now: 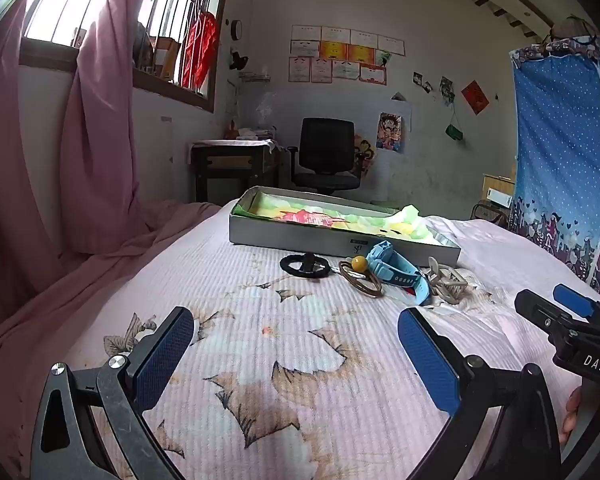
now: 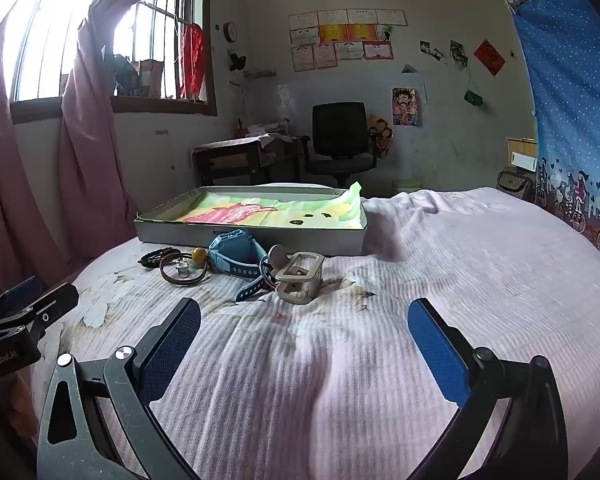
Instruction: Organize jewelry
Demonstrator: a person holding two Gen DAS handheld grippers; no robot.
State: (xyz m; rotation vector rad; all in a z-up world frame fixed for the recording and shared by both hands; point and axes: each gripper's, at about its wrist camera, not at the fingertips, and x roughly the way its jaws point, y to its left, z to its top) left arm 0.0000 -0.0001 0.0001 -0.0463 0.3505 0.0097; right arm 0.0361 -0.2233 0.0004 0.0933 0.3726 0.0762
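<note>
My left gripper [image 1: 296,344] has its jaws spread wide with nothing between them, hovering over the bedspread [image 1: 260,380]. Ahead of it, slightly to its left, lies the black hair tie [image 1: 305,266]. Moving rightward, straight ahead sit the brown rings with the amber bead [image 1: 359,276], touching the blue watch [image 1: 396,274]. Further right is the beige hair claw [image 1: 446,280], just beside the watch strap. Behind the whole cluster stands the open box [image 1: 340,240], lined with a colourful cloth.

My right gripper [image 2: 304,336] is likewise spread and empty, with the claw ahead and a little to its left.

I judge nothing is sorted yet. I'd start at the edges: left tool on the hair tie, right tool on the claw, each free of the tangle. I'd come down with the pads straddling the item, press lightly into the soft bedding, then close, so the fabric doesn't bunch up into the grip.
</note>
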